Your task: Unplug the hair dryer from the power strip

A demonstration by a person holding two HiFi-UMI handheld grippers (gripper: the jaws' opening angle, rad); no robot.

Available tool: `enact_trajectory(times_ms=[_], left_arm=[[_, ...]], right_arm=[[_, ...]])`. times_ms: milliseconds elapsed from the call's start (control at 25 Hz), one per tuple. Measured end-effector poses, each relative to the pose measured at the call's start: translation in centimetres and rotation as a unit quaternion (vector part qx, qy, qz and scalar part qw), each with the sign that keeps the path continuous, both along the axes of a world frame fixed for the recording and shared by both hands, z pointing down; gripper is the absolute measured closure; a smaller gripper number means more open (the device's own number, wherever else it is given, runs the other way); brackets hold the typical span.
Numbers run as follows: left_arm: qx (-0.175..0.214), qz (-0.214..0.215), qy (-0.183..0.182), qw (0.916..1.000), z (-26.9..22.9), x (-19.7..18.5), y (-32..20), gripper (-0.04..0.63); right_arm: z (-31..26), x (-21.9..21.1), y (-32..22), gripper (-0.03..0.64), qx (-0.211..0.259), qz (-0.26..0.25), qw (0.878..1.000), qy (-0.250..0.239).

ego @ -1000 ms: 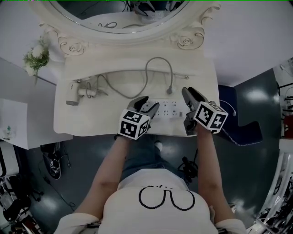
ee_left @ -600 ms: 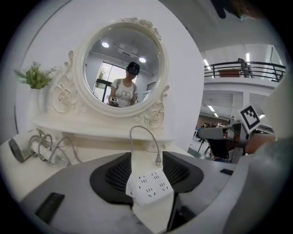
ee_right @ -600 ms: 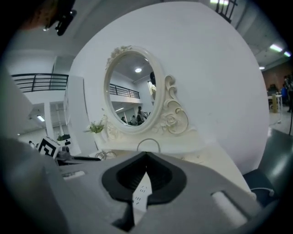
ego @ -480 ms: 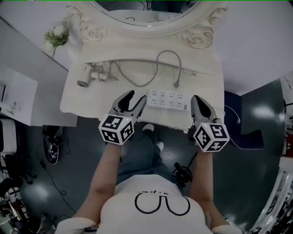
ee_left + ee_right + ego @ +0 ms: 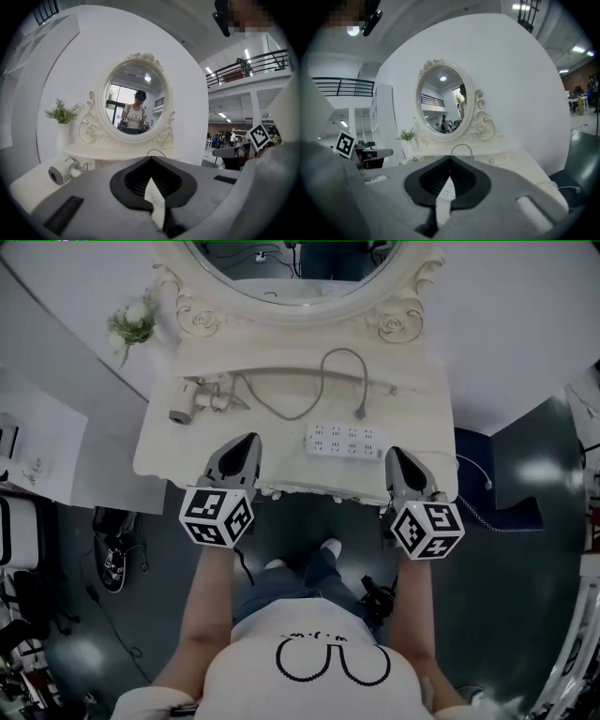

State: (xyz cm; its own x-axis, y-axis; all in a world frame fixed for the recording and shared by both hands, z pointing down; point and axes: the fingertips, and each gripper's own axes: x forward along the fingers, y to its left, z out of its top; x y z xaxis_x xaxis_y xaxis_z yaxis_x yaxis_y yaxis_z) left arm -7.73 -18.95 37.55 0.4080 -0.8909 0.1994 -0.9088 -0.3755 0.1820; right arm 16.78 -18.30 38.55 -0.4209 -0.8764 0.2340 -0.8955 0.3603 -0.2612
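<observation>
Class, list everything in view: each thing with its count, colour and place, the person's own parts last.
dressing table: one, cream, centre
oval mirror: one, cream frame, behind the tabletop
hair dryer: one, white, tabletop left
cord: one, grey, looped across the tabletop, plug lying outside the strip
power strip: one, white, tabletop front right
plant: one, green and white, left of mirror
left gripper: one, grey, shut, empty, front edge left
right gripper: one, grey, shut, empty, front edge right

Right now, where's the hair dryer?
In the head view, the hair dryer lies on the table, at its left end, near the flowers, left of the power strip.
</observation>
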Motion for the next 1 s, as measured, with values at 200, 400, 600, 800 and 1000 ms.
enact_trajectory(times_ms=[200, 400, 600, 800, 1000], left_arm=[[0.026, 0.032, -0.005, 0.9991, -1.5, -0.9, 2.6, 0.597], [0.056, 0.055, -0.022, 0.9967, -3.6, -4.4, 6.6, 0.597], [0.081, 0.072, -0.027, 0.9937, -5.1, -8.0, 11.2, 0.597], [0.109, 0.089, -0.034, 0.9894, -6.7, -9.8, 15.2, 0.597], [0.134, 0.101, -0.052, 0.9845, -8.0, -10.2, 18.0, 0.597]], right_arm=[[-1.8, -1.5, 3.2, 0.615, 0.026, 0.022, 0.999, 0.011], [-4.2, -4.4, 7.5, 0.615, 0.059, 0.062, 0.996, 0.036], [-6.4, -8.0, 14.0, 0.617, 0.086, 0.088, 0.991, 0.058], [-7.6, -10.7, 19.2, 0.616, 0.097, 0.107, 0.985, 0.096], [-8.9, -12.3, 23.0, 0.615, 0.117, 0.118, 0.976, 0.138]])
